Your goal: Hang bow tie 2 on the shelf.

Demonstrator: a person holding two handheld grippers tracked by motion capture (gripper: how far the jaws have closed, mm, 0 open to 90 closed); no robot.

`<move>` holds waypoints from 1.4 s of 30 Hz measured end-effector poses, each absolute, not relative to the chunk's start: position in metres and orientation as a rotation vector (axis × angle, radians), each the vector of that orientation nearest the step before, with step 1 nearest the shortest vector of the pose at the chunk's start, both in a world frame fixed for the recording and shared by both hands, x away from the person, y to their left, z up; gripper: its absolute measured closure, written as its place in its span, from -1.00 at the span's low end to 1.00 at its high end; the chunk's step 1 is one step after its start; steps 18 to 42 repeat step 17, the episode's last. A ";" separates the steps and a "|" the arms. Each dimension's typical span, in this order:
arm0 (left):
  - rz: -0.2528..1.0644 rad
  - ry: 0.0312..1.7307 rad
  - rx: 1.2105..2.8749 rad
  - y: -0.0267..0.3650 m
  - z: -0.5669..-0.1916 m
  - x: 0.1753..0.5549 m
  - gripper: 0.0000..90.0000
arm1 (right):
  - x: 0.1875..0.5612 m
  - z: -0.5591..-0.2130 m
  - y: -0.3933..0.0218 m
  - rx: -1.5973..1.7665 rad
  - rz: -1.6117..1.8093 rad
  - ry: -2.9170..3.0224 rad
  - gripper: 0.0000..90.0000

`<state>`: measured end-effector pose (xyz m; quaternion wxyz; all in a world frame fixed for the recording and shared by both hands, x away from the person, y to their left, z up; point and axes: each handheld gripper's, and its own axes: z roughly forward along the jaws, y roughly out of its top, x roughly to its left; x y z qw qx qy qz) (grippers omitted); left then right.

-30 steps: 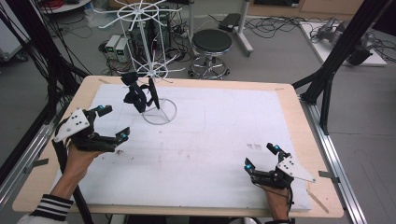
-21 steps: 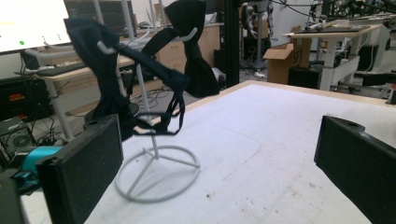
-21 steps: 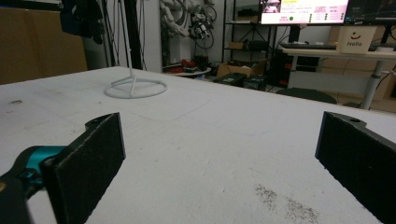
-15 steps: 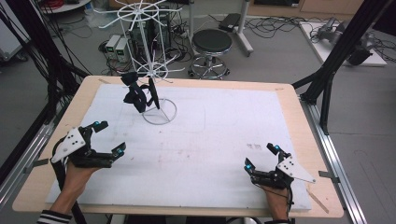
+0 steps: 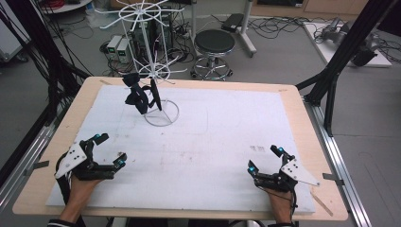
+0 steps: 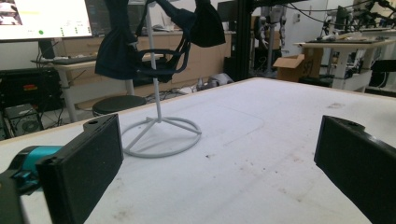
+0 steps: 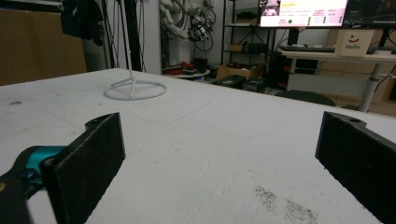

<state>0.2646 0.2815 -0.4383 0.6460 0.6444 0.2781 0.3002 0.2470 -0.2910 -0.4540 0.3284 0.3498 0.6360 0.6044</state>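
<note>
The left gripper [image 5: 106, 147] has drawn back toward the near-left desk [image 5: 293, 101] edge, fingers apart and empty. The dark cloth [image 5: 136, 94] hangs on the white wire stand [image 5: 161, 111], well apart. The right gripper [image 5: 265, 161] rests fingers apart; hanging looks finished.

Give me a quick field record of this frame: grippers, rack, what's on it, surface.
left gripper: open, empty, low over the mat near the table's front left
right gripper: open, empty, near the front right
rack: white wire stand, ring base on the mat, far left
dark garments: hanging on the rack
mat: white, scuffed, covers the wooden table
</note>
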 end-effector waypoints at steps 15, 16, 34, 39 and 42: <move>0.678 0.657 1.443 0.284 -0.450 0.263 -0.96 | 0.246 -0.454 -0.291 0.916 1.580 1.665 -0.99; 0.679 0.656 1.443 0.284 -0.450 0.263 -0.96 | 0.247 -0.454 -0.291 0.914 1.582 1.663 -0.98; 0.682 0.655 1.445 0.285 -0.450 0.262 -0.96 | 0.247 -0.454 -0.291 0.906 1.578 1.663 -0.99; 0.682 0.655 1.445 0.285 -0.450 0.262 -0.96 | 0.247 -0.454 -0.291 0.906 1.578 1.663 -0.99; 0.682 0.655 1.445 0.285 -0.450 0.262 -0.96 | 0.247 -0.454 -0.291 0.906 1.578 1.663 -0.99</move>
